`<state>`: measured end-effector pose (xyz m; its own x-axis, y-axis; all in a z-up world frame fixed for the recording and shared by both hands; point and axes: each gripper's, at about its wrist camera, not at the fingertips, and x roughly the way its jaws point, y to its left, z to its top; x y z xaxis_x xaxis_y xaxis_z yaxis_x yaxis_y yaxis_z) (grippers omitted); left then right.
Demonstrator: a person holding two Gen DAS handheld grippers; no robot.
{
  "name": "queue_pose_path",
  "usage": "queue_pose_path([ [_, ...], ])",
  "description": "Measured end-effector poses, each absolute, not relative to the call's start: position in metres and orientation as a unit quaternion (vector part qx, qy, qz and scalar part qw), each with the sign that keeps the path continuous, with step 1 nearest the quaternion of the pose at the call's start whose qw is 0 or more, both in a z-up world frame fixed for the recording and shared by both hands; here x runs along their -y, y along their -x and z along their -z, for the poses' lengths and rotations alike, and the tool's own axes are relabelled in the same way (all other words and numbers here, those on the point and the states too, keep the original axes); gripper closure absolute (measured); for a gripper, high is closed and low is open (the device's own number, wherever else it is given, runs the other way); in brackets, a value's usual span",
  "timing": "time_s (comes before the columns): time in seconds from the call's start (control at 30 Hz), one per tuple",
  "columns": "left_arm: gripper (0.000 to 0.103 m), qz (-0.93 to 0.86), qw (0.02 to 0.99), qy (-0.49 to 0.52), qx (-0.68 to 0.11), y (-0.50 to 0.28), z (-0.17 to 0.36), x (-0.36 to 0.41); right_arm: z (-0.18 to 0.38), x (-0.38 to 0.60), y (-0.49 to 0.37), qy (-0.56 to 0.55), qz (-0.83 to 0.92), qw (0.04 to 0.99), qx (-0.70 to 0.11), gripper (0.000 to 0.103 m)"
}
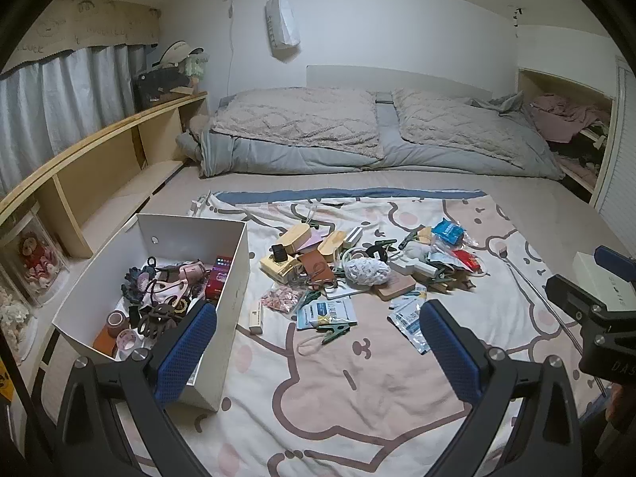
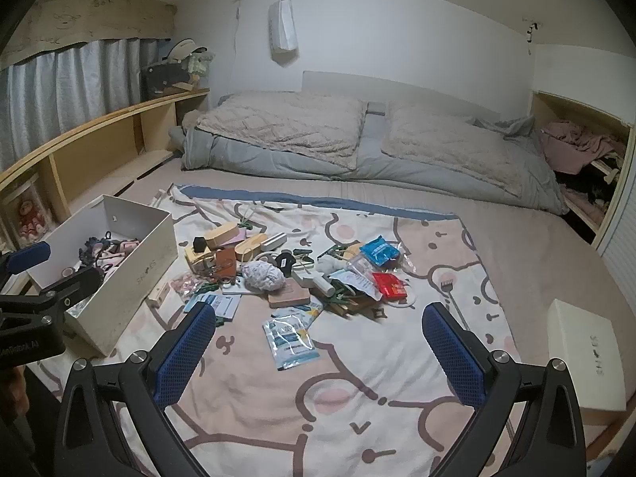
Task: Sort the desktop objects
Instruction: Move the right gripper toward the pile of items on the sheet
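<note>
A heap of small objects (image 1: 357, 266) lies on a patterned cloth (image 1: 357, 381) spread over a bed: wooden cases, a brown pouch, a white crumpled ball (image 1: 365, 271), packets, green clips. The same heap (image 2: 294, 266) shows in the right wrist view. A white open box (image 1: 234, 278) at the left holds hair clips, tape rolls and a red carton. My left gripper (image 1: 318, 342) hovers open and empty near that box's right wall, short of the heap. My right gripper (image 2: 318, 346) is open and empty above a silver-blue packet (image 2: 292, 338).
A closed white box (image 2: 584, 357) rests on the bed at the right. Folded grey quilts (image 1: 357, 131) lie at the far end. A wooden shelf (image 1: 103, 159) runs along the left side under grey curtains. An open cupboard with clothes (image 2: 580, 151) is at the right.
</note>
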<state>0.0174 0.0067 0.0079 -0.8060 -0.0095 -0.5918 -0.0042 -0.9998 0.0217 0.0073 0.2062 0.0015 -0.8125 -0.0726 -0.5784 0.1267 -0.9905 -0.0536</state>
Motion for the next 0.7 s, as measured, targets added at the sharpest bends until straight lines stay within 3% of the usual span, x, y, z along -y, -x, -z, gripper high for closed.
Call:
queue_pose_path([
  [0.7,0.0,0.96,-0.023,-0.275,-0.049,-0.049,-0.045,0.017,-0.02,-0.237,-0.03,-0.287,0.956,0.048,-0.033,0.0],
])
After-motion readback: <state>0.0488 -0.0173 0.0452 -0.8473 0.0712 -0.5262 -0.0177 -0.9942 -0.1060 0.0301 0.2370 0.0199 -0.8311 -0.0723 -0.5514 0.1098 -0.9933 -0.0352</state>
